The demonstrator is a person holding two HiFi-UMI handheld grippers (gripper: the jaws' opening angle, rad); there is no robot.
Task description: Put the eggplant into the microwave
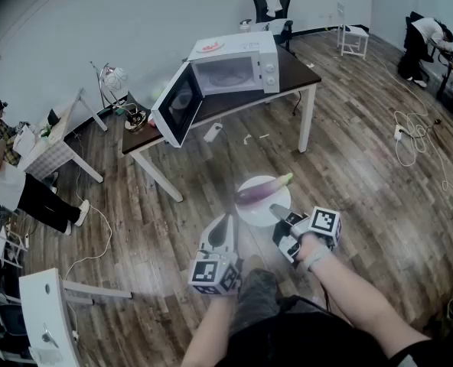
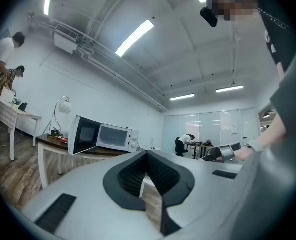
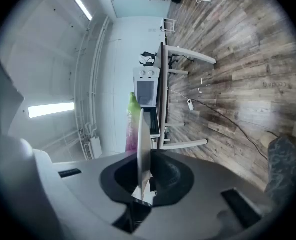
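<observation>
Since the long purple eggplant (image 1: 263,189) is lying loose on a white round plate (image 1: 254,214), the right gripper (image 1: 277,209) is pinching the plate's near rim. Its jaws are closing tight on that thin edge and keeping the plate level so that the eggplant is not rolling off. In the right gripper view the plate (image 3: 140,134) is showing edge-on between the jaws, with the eggplant (image 3: 132,129) resting against its face.

The left gripper (image 1: 226,226) is hovering just beside the plate with its jaws drawn together on nothing. It is probably waiting to steady the load or to handle the door.

The white microwave (image 1: 234,71) is sitting well apart from the plate, on a dark brown worktop (image 1: 297,69). Its door (image 1: 177,102) is hanging wide open toward the person, so the cavity is already standing ready. The plate and eggplant are being held out over the wooden floor (image 1: 364,174), and carrying them across to the opening looks like the step in hand.
</observation>
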